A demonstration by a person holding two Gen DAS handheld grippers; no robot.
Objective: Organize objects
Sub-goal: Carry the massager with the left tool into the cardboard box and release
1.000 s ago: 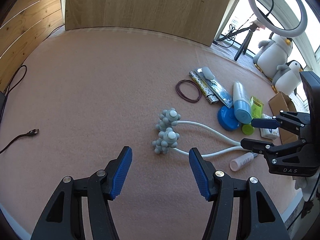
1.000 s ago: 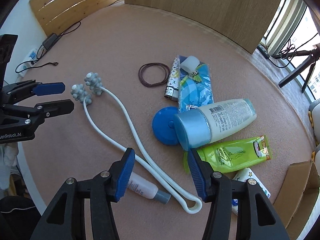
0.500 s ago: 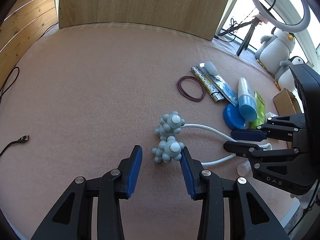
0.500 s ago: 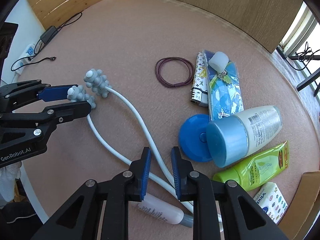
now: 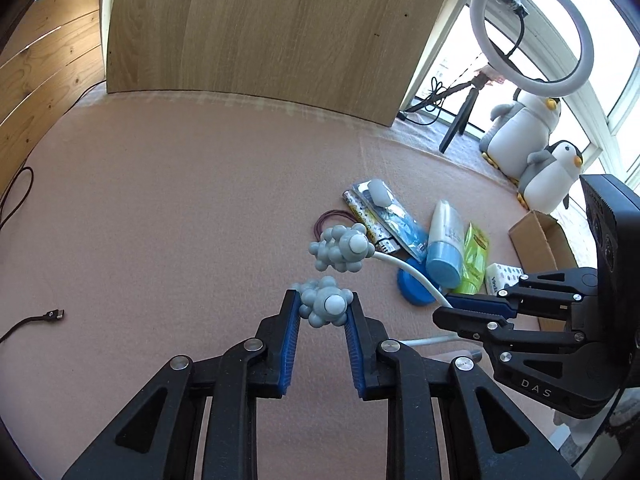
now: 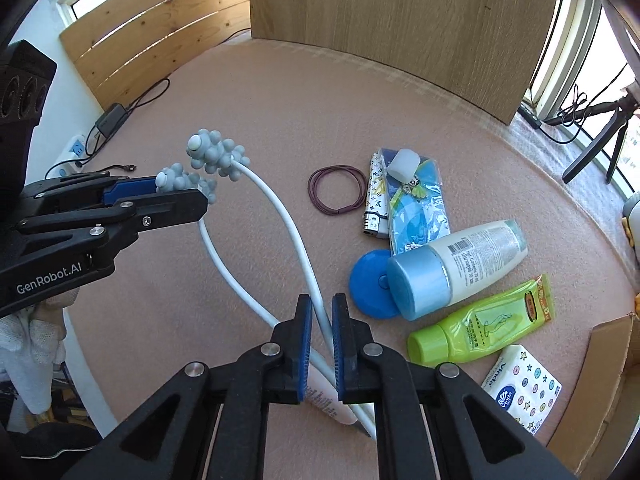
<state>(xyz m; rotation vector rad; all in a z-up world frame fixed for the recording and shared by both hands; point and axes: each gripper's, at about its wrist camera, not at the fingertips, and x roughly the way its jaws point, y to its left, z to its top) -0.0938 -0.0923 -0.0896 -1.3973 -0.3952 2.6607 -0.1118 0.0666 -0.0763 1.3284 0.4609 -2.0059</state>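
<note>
A white U-shaped neck massager with two knobbly grey roller heads is raised above the pink carpet. My left gripper is shut on one roller head; the other head hangs free just beyond it. My right gripper is shut on the massager's white tubes near where they cross. In the right wrist view the left gripper holds its head at the left. In the left wrist view the right gripper sits at the right.
On the carpet lie a maroon hair-tie ring, a blue packet, a patterned lighter, a blue-capped lotion bottle, a blue disc, a green tube, a tissue pack, a small pink tube. A cardboard box stands right.
Both grippers have closed on the massager, the left on a roller head and the right on the tubes. The massager has come up off the carpet.
</note>
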